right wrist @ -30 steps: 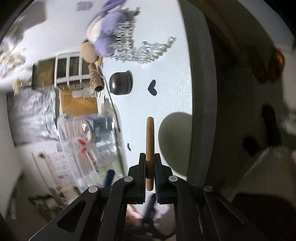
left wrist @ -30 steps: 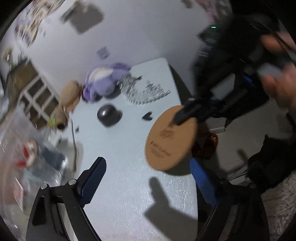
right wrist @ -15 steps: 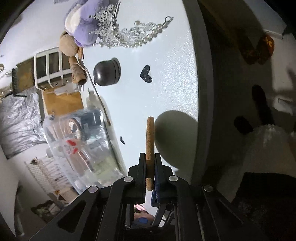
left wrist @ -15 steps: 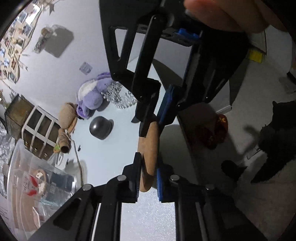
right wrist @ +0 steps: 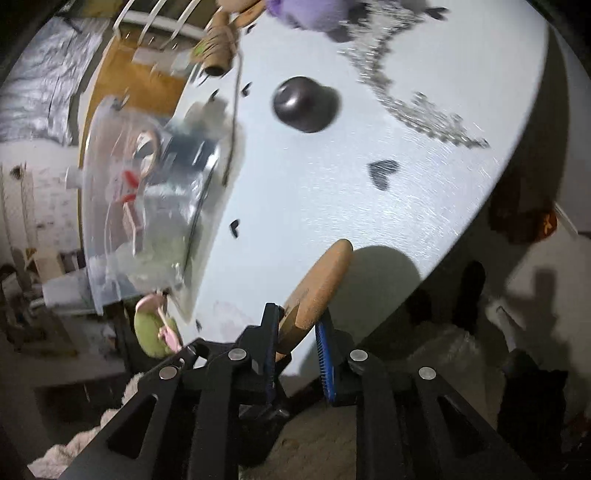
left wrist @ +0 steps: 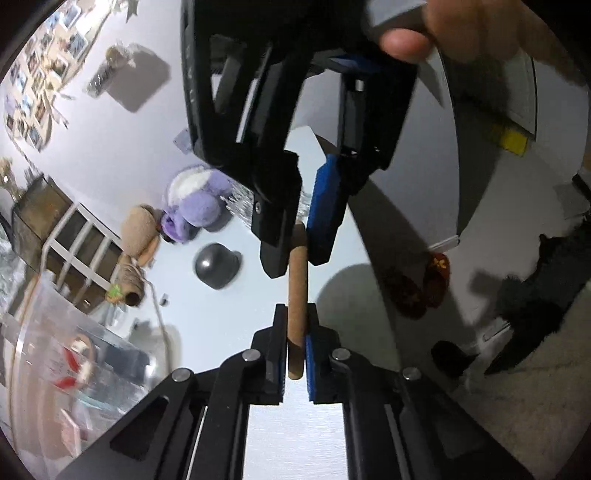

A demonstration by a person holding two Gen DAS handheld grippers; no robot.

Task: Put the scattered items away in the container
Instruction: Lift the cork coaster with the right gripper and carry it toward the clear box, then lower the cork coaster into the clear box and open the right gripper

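A round cork coaster (left wrist: 296, 288) hangs edge-on over the pale table (left wrist: 258, 295), and my left gripper (left wrist: 295, 332) is shut on its lower edge. My right gripper (left wrist: 297, 258) comes in from above with its jaws spread wider than the disc's upper edge. In the right wrist view the coaster (right wrist: 317, 280) leans between the parted fingers of the right gripper (right wrist: 295, 325), resting against the black one. The clear plastic container (right wrist: 147, 192) sits at the table's left side with several items inside; in the left wrist view the container (left wrist: 74, 354) is at lower left.
On the table lie a dark dome-shaped object (right wrist: 303, 103), a black heart (right wrist: 384, 173), a silver beaded chain (right wrist: 417, 107), a purple plush (left wrist: 192, 210) and a twine spool (left wrist: 129, 284). A hand (left wrist: 443, 29) holds the right gripper. The table edge and floor lie to the right.
The right gripper's jaws have opened off the coaster, which now tilts between them. The left gripper has shut on the coaster. The right wrist view has swung round.
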